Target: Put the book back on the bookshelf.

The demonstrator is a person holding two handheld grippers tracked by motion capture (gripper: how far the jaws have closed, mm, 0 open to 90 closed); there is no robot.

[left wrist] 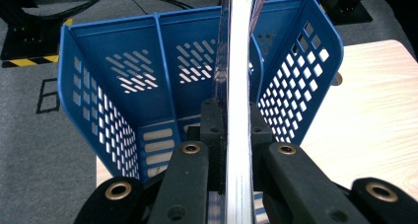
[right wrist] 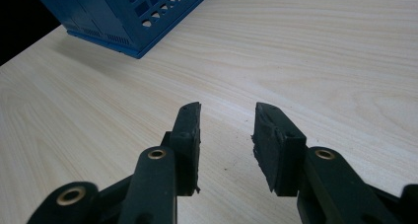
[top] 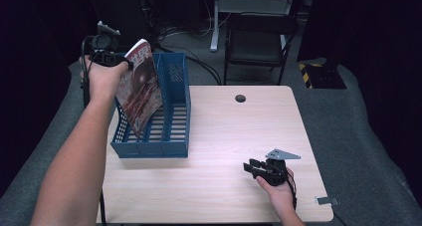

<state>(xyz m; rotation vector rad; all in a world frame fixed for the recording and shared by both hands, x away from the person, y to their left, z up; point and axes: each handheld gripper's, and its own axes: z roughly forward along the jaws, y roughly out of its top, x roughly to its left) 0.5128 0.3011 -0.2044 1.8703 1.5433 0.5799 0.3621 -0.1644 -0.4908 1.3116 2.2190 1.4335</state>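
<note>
We hold the magazine (top: 141, 86) clamped in our left hand-held gripper (left wrist: 235, 135), partly inside the blue rack (top: 171, 136); next we lower and release it, the right hand-held gripper (right wrist: 226, 135) resting open on the tabletop (top: 234, 136).

the file basket (top: 169, 111) is a solid mid blue, its walls and floor pierced with rows of small slanted and oblong slots that show grey or pale wood through them. the magazine (top: 142, 86) tilted inside the basket has a dark red and brown cover with white lettering at its top edge; its page edges look white. the table (top: 224, 136) under the basket is pale wood with fine straight grain. both grippers, left (top: 124, 62) and right (top: 252, 167), are matt black with brass-coloured rivets.
</note>
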